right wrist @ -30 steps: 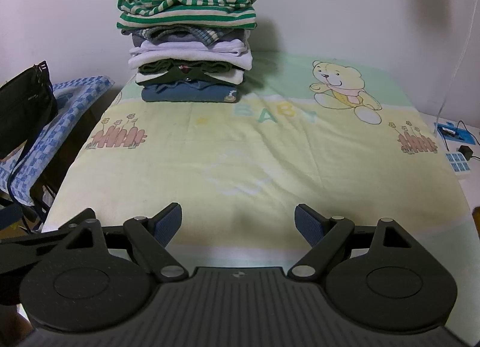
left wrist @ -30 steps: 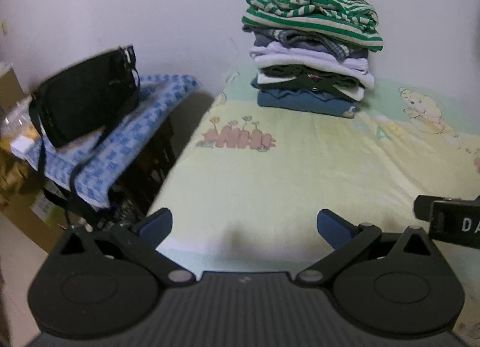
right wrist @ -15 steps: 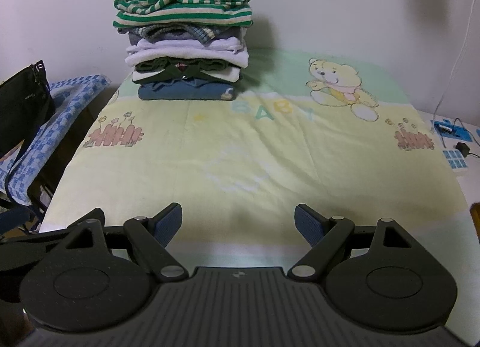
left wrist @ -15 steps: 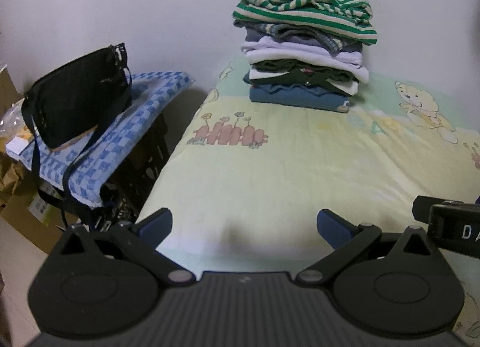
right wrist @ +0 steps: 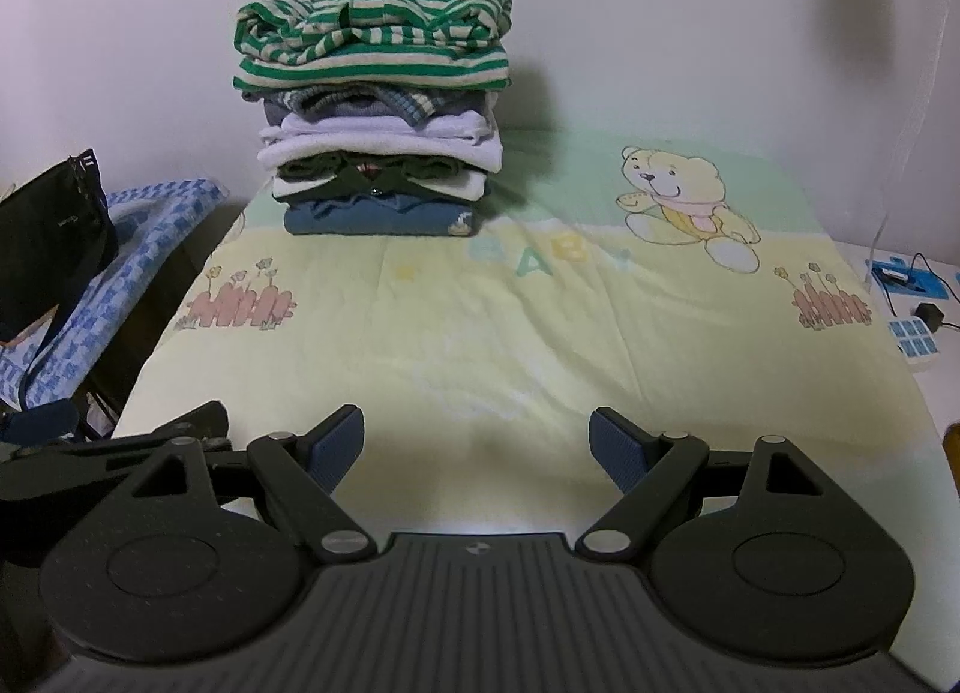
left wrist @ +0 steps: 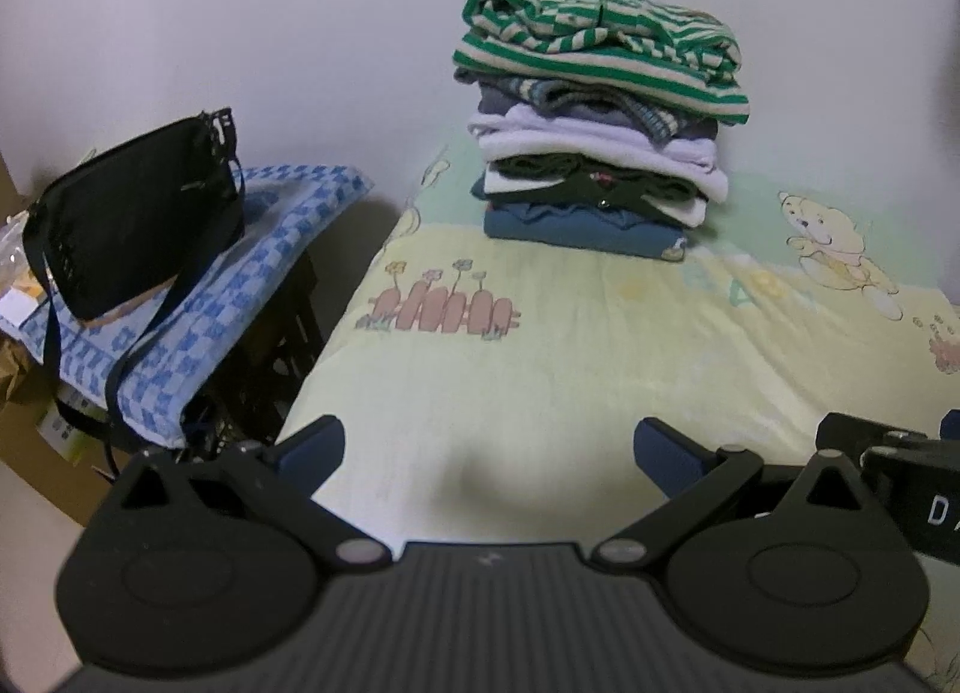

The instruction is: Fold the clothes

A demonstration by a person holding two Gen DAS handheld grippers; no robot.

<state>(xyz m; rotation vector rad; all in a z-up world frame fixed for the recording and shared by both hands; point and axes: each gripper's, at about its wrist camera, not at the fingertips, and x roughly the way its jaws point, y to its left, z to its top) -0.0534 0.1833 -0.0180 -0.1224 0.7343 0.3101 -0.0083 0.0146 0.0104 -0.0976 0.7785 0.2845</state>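
A stack of folded clothes [left wrist: 600, 129] [right wrist: 378, 117], topped by a green-and-cream striped garment [right wrist: 372, 39], stands at the far side of the yellow-green baby blanket [right wrist: 480, 321] against the wall. My left gripper [left wrist: 489, 447] hangs open over the blanket's near left edge, nothing between its blue pads. My right gripper [right wrist: 477, 438] is open too, low over the near middle of the blanket, far from the stack. The right gripper's body shows at the right edge of the left wrist view, and the left gripper's at the left edge of the right wrist view.
Left of the bed, a black shoulder bag [left wrist: 138, 213] lies on a blue checked cloth [left wrist: 240, 273] over a dark crate. Cardboard boxes [left wrist: 24, 423] sit further left. A power strip and charger [right wrist: 912, 327] rest on the white surface to the right.
Both views have shifted slightly; the stack sits a little differently in frame as the left gripper turned toward the bed. Both grippers stayed open and empty.
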